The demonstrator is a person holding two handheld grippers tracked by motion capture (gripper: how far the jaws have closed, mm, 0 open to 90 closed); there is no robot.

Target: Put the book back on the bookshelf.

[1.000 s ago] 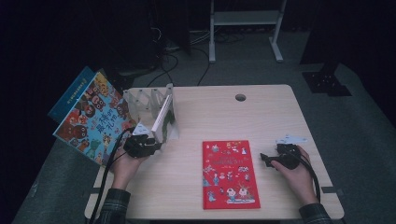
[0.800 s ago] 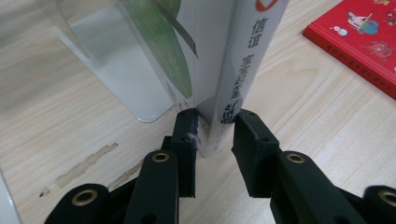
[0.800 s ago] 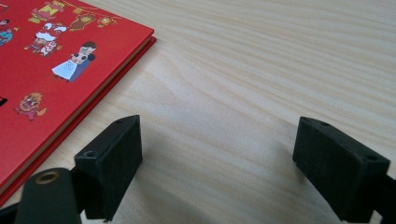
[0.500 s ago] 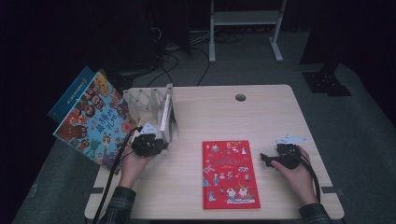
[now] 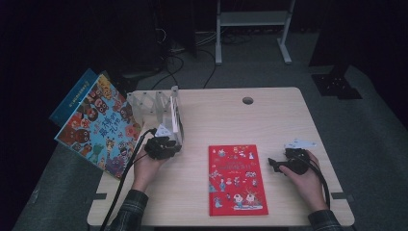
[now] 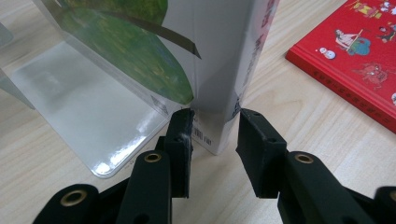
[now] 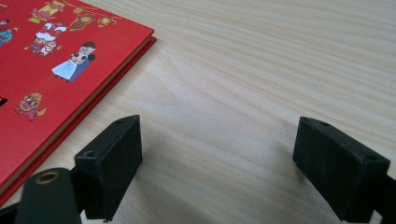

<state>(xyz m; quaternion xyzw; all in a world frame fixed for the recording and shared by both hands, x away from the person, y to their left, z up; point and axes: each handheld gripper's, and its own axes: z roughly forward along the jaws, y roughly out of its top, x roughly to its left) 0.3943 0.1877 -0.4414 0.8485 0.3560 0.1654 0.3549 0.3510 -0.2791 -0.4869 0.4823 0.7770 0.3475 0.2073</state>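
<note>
A white picture book (image 5: 176,115) (image 6: 224,60) stands on edge against a clear plastic book stand (image 5: 146,103) (image 6: 79,102) at the table's left. My left gripper (image 5: 168,142) (image 6: 215,126) is shut on this book, one jaw on each side of the spine's lower corner. A red picture book (image 5: 235,178) (image 6: 355,56) (image 7: 46,60) lies flat at the table's front centre. My right gripper (image 5: 272,165) (image 7: 217,154) rests on the wood just right of the red book, open, with bare table between its jaws.
A large colourful book (image 5: 96,125) leans beyond the table's left edge, behind the stand. A round cable hole (image 5: 248,100) sits at the back centre. Bare wood (image 5: 269,120) spans the back and right of the table.
My left gripper has shifted right and slightly away from me. The white book has gone from leaning to upright by the stand. The right gripper has stayed put.
</note>
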